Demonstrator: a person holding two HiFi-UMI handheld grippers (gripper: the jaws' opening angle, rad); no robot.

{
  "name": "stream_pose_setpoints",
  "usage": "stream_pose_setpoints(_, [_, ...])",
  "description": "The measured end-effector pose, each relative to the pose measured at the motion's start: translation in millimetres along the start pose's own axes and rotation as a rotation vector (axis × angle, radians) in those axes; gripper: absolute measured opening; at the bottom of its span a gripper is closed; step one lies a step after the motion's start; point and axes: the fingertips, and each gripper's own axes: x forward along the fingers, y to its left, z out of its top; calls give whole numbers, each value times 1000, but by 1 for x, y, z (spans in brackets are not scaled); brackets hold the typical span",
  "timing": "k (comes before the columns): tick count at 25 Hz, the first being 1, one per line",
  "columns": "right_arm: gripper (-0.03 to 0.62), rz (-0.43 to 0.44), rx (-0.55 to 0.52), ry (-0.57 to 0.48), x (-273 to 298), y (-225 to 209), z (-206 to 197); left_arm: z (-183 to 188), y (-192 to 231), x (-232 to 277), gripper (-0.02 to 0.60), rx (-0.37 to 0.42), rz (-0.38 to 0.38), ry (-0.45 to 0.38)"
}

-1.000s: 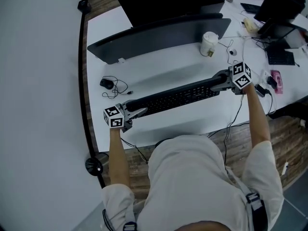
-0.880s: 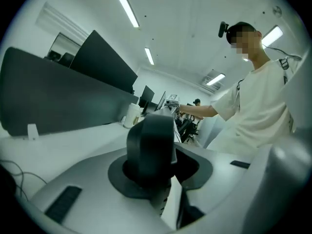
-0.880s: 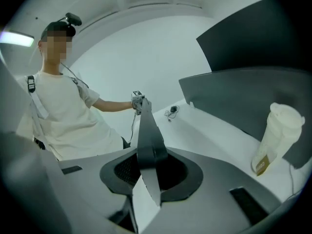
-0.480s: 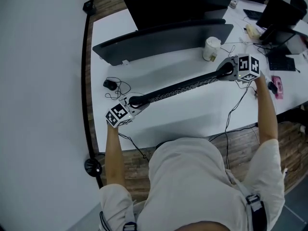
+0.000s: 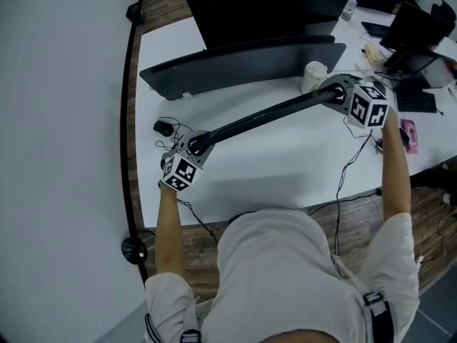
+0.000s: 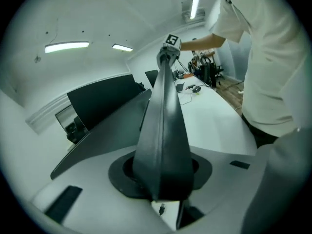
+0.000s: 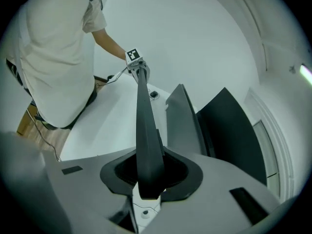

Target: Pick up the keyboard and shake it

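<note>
Head view: the long, slim black keyboard (image 5: 264, 113) hangs clear above the white surface (image 5: 285, 170), turned on edge. The left hand-held gripper (image 5: 194, 146) holds its left end. The right hand-held gripper (image 5: 334, 93) holds its right end, near the white paper cup (image 5: 312, 73).

Left gripper view: the jaws stand narrow, pressing both faces of the keyboard's end, which runs off toward the other gripper.

Right gripper view: the same narrow clamp grips the opposite end.

Shaking well likely means short strokes with both hands moving together. The grip should stay firm, and the right end should stay away from the cup and the dark curved monitor (image 5: 243, 61).
</note>
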Motion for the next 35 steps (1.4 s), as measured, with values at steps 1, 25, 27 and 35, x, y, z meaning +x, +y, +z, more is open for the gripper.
stream_pose_setpoints(1, [117,-24,-30,14,-5,-6,4,-4,0,1,112,13,22,15])
stream_pose_setpoints(25, [126,-362,-537,261,-67,-73,100,-37,27,1,106,-132,571,125])
stream_pose_setpoints(27, [130,-368,-569,271,-71,-76,108,-38,17,3,106,-150,587,117])
stream_pose_setpoints(35, [138,-398,-481,209,-51,-85,88,-27,19,-39,109,-256,668,94])
